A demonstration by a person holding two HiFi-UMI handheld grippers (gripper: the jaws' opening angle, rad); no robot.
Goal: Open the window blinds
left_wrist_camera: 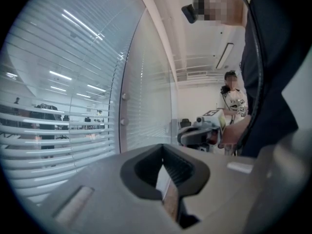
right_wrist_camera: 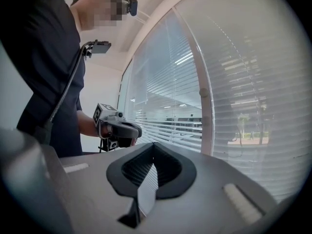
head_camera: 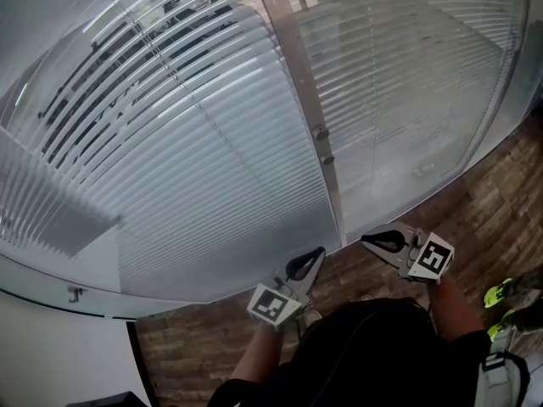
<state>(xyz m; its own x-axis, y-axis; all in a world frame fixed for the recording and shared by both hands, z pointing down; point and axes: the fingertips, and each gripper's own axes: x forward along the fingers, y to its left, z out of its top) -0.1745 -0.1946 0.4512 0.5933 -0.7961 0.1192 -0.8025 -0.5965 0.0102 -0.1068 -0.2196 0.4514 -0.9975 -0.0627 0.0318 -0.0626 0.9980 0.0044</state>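
1. Nearest, over the wood-plank floor (head_camera: pixel 475 219), the left gripper (head_camera: pixel 316 254) and the right gripper (head_camera: pixel 370 242) are held side by side. Each has its jaws closed together on nothing.
2. Each carries a marker cube (head_camera: pixel 273 304) with black-and-white squares; no writing can be read.
3. Just beyond, along the floor's far edge, hang the window blinds (head_camera: pixel 212 168), untouched, on either side of a pale upright post (head_camera: pixel 310 117).
4. Through the left pane's tilted slats a lit office shows.

Two window blinds (head_camera: pixel 187 168) (head_camera: pixel 416 83), two grippers (head_camera: pixel 319 252) (head_camera: pixel 366 241), one dividing post (head_camera: pixel 297 66), two knobs (head_camera: pixel 320 132) (head_camera: pixel 327 159)
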